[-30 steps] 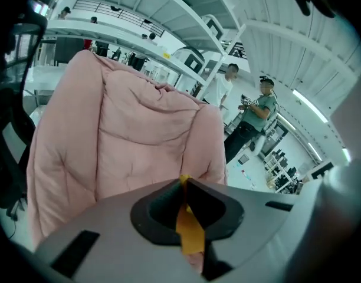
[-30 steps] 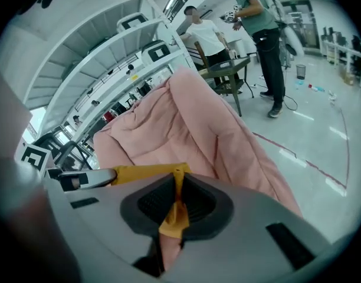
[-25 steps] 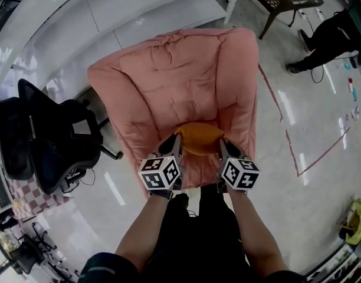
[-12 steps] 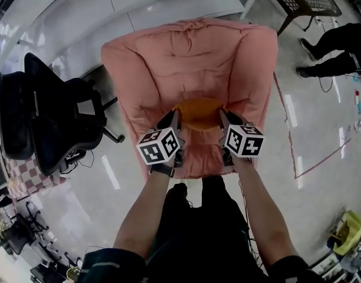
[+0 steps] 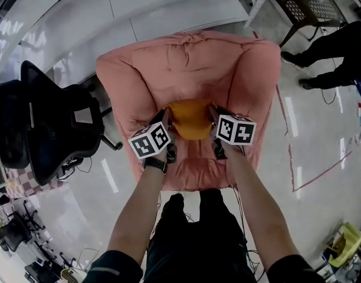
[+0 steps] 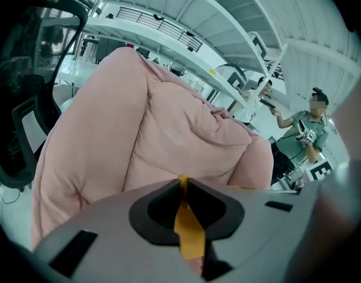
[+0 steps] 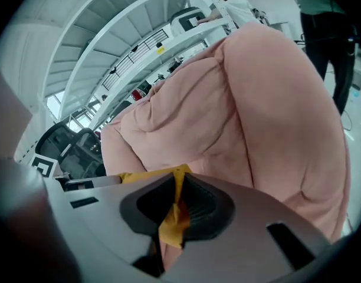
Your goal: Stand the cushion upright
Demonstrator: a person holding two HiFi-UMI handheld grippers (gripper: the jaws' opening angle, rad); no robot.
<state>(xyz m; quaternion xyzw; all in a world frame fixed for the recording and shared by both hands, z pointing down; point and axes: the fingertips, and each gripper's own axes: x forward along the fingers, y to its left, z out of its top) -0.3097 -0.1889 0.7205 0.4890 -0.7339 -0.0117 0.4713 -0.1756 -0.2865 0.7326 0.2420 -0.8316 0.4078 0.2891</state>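
Orange cushion (image 5: 191, 119) sits over the seat of the pink armchair (image 5: 186, 63), in front of its backrest, held at both side edges. Left tool (image 5: 168, 123) has its jaws nearly together, pinching a fold of the orange fabric (image 6: 189, 232) at the cushion's left edge. Right tool (image 5: 215, 119) is the same, jaws clamped tight on fabric (image 7: 170, 224) at the right edge. Both tools point down and forward, marker cubes facing up. Can't tell if the cushion's underside touches the seat. Black office chair (image 5: 48, 128) stands just left of the armchair on the floor (image 5: 298, 152). A person (image 5: 337, 43) stands at upper right.
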